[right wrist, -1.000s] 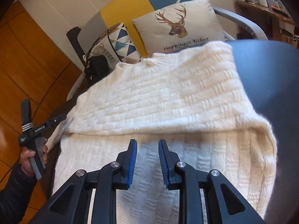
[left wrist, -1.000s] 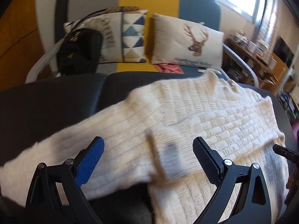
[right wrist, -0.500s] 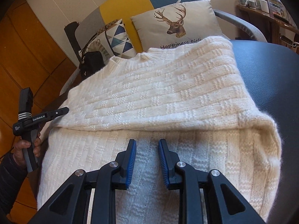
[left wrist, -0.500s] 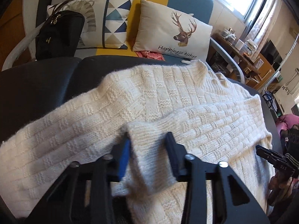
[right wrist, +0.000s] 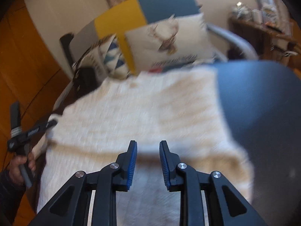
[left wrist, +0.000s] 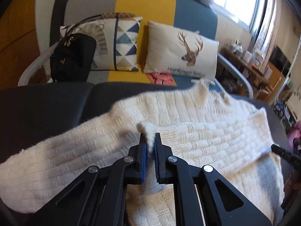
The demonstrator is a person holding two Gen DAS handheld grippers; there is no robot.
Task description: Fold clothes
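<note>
Cream sweater (left wrist: 188, 150) lying crosswise ahead; left gripper (left wrist: 150, 146) pinching its cuff, right gripper (right wrist: 148, 160) hovering, jaws parted, empty.

Both the left gripper (left wrist: 150, 141) and the right gripper (right wrist: 148, 150) are black plastic linkages with 2 fingers, blue ribbed pads (right wrist: 131, 163) and silver pivot screws (right wrist: 182, 165). A dark sleeve (right wrist: 7, 192) covers the person's wrist.
</note>
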